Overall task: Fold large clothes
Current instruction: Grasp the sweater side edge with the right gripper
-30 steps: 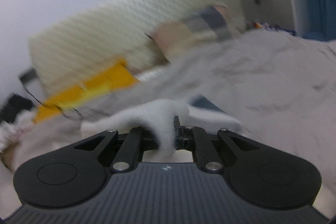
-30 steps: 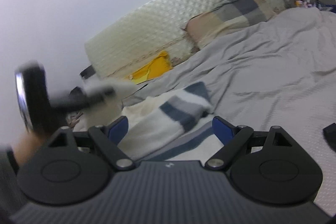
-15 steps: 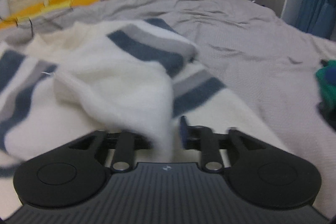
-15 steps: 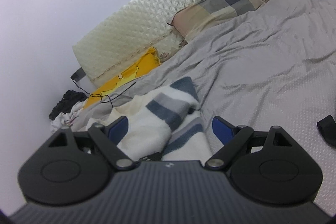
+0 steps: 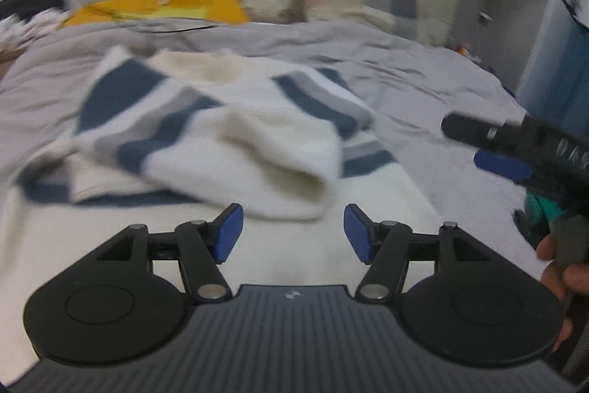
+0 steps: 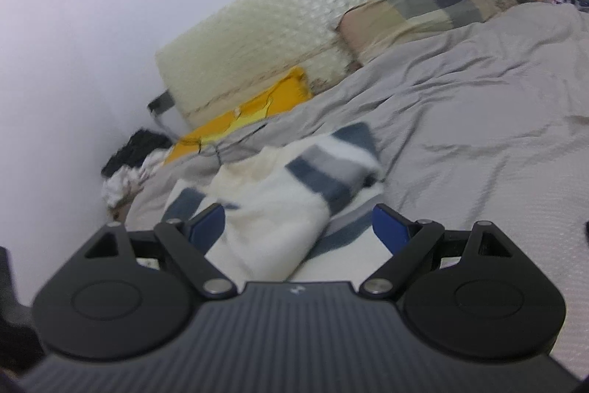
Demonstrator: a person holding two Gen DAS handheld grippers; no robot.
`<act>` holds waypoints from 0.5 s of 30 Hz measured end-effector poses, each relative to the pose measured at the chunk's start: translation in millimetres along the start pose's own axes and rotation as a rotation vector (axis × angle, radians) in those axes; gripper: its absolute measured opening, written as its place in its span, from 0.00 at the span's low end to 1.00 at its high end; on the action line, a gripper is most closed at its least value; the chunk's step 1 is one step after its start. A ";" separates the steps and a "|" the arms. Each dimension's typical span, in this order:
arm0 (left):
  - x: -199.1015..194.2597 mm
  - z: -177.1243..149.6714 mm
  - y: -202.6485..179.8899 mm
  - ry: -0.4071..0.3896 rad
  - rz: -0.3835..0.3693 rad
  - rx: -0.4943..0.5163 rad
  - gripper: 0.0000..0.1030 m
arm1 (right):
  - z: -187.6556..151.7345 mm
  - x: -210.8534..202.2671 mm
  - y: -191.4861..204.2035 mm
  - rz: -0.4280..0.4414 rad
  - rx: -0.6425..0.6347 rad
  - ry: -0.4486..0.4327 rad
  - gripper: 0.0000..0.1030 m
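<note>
Lying partly folded on a grey bedspread (image 5: 423, 69), a cream sweater (image 5: 257, 142) with navy and grey stripes fills the middle of the left wrist view, one sleeve doubled back across its body so that the cuff end points at the camera. The left gripper (image 5: 291, 231) hovers just short of that cuff, its blue-padded jaws having just been opening; they now stand apart with nothing between them, only the cream knit showing beyond the gap.

At the right edge of the same view the right gripper (image 5: 511, 153) reaches in over the bedspread, a hand (image 5: 563, 264) wrapped around its handle. Its own camera shows the jaws spread wide and gripping nothing, while the folded sleeve of the sweater (image 6: 287, 209) lies in front of and between the two blue pads without either pressing on it.

Behind the garment, a quilted cream headboard (image 6: 279, 39) stands against a pale wall, with a checked pillow (image 6: 423, 10) propped at its foot and a yellow cloth (image 6: 243, 124) spread beside it. A dark heap and some pale crumpled fabric sit at the bed's far left corner. Both views are softened by motion blur.
</note>
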State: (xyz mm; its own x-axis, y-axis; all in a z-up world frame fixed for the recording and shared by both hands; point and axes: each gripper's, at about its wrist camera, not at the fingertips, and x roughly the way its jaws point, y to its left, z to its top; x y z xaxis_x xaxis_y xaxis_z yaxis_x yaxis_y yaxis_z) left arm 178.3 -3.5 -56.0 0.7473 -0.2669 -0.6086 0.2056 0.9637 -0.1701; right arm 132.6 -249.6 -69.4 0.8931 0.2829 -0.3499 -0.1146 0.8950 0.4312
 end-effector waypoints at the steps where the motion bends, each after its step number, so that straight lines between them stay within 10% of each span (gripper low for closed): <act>1: -5.8 -1.0 6.6 -0.004 -0.001 -0.026 0.64 | -2.5 3.5 5.3 0.010 -0.017 0.008 0.86; 15: 3.0 12.3 77.4 -0.026 0.124 -0.181 0.64 | -37.5 112.7 64.5 0.088 -0.397 0.128 0.77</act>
State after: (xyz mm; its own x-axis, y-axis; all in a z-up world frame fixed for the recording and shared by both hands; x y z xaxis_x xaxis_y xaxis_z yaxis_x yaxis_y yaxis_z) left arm 204.3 70.2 -61.5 0.7763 -0.1443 -0.6137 -0.0036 0.9724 -0.2332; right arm 209.5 -147.0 -112.3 0.8142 0.3825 -0.4368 -0.3693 0.9217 0.1188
